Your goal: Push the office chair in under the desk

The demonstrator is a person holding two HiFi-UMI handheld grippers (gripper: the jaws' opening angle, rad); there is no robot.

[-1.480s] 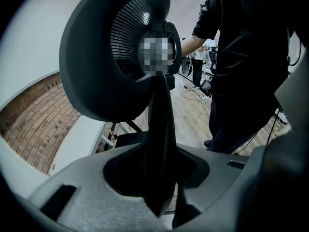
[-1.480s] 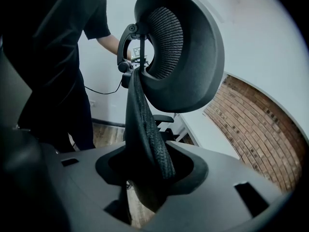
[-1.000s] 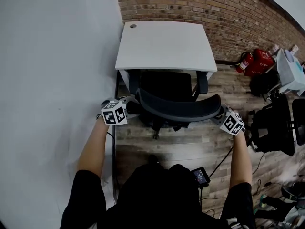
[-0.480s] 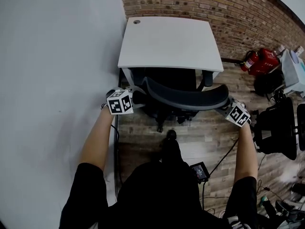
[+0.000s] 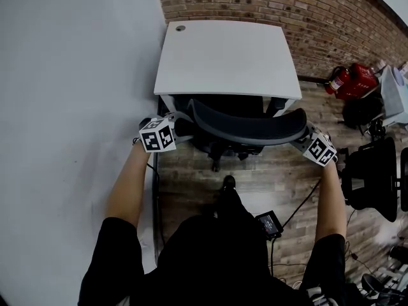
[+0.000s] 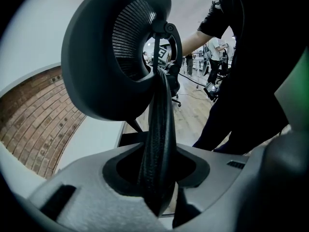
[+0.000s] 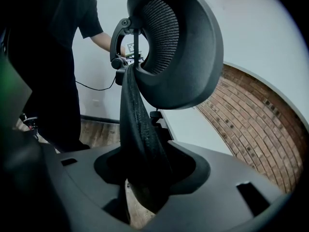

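Note:
In the head view a black office chair [image 5: 248, 129] stands at the front edge of a white desk [image 5: 226, 53], its seat mostly under the top. My left gripper [image 5: 182, 127] is shut on the left edge of the curved backrest, and my right gripper [image 5: 301, 138] is shut on its right edge. In the left gripper view the backrest's black edge [image 6: 157, 129] runs down between the jaws of the left gripper [image 6: 157, 175], with the mesh headrest [image 6: 116, 57] above. The right gripper view shows the same edge [image 7: 137, 129] inside the right gripper [image 7: 145, 170], under the headrest [image 7: 178, 47].
A brick wall [image 5: 306, 11] runs behind the desk and a white wall [image 5: 70, 75] along its left side. Red fire extinguishers [image 5: 350, 80] and another black chair [image 5: 370, 177] stand at the right. A small screen device [image 5: 269, 224] and a cable lie on the wooden floor.
The chair has rolled forward and its seat sits further under the desk. Both grippers moved forward with the backrest, keeping hold of it.

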